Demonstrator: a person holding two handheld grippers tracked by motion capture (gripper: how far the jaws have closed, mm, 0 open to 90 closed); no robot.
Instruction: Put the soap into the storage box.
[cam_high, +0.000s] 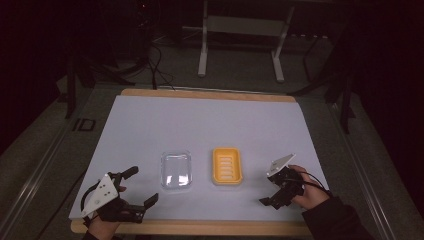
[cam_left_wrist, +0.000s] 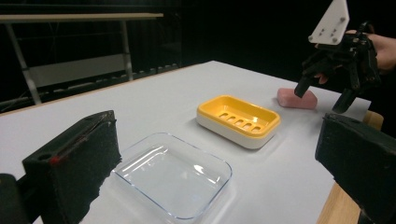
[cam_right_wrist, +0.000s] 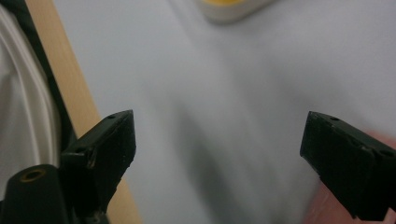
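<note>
A yellow soap dish (cam_high: 226, 166) with a slotted insert sits near the table's middle, also in the left gripper view (cam_left_wrist: 239, 120). To its left lies a clear plastic tray (cam_high: 176, 170) (cam_left_wrist: 173, 173), with nothing in it. A pink soap bar (cam_left_wrist: 296, 99) lies on the table right of the dish. My right gripper (cam_high: 272, 200) (cam_left_wrist: 322, 95) hovers just over the bar, pointing down, jaws open. In the right gripper view the open jaws (cam_right_wrist: 219, 140) frame bare table, and a pink blur (cam_right_wrist: 327, 210) shows by the right jaw. My left gripper (cam_high: 142, 187) (cam_left_wrist: 219, 140) rests open at the front left, facing the tray.
A white sheet (cam_high: 200, 125) covers the table, whose wooden front edge (cam_high: 200, 227) runs close to both hands. That edge (cam_right_wrist: 60, 84) passes just left of the right gripper's jaws. A metal stand (cam_high: 240, 45) is on the floor behind the table.
</note>
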